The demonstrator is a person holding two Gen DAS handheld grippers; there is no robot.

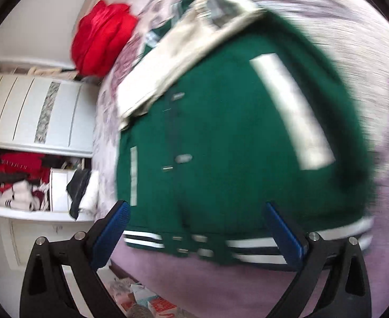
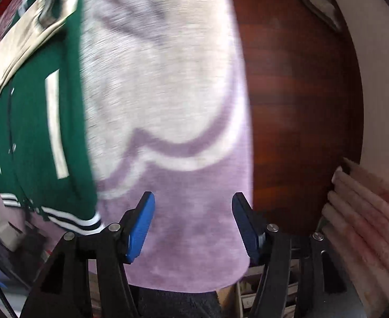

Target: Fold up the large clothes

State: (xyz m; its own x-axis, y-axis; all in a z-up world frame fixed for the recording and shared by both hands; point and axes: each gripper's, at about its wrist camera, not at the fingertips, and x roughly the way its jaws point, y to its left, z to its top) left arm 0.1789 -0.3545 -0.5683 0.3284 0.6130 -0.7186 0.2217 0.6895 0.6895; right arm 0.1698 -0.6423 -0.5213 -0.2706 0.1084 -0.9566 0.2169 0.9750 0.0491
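Green fabric forms the body of one varsity-style jacket point(image 1: 221, 137), lying flat on a lilac blanket point(image 1: 194, 278) that covers the bed. Count: one jacket, two grippers, one red garment point(image 1: 101, 37) bunched at the far edge of the bed, one white wardrobe point(image 1: 35, 111) with an open shelf of mixed clothing.

Jacket details: one cream sleeve point(image 1: 178, 61) is folded across the upper chest; two pale rectangular pocket strips show on the front, and a line of snaps runs down the middle. The hem point(image 1: 202, 246) is ribbed, striped white and dark. Both views are motion-blurred, so finer texture cannot be read.

Left gripper point(image 1: 197, 212): its two blue pads stand wide apart and hold nothing. The jacket's lower front and hem appear between and just beyond the fingertips; whether the pads touch the cloth cannot be told.

Right gripper point(image 2: 193, 202): blue pads likewise spread well apart, with nothing between them. In the right wrist view the jacket point(image 2: 35, 132) lies off to the left of the fingers, well apart from them; only the plush blanket point(image 2: 189, 212), marked with a darker curved line, sits under the gap. Reddish-brown wood flooring point(image 2: 295, 106) lies to the right of the bed, with a pale ribbed object point(image 2: 358, 212) at the lower right.
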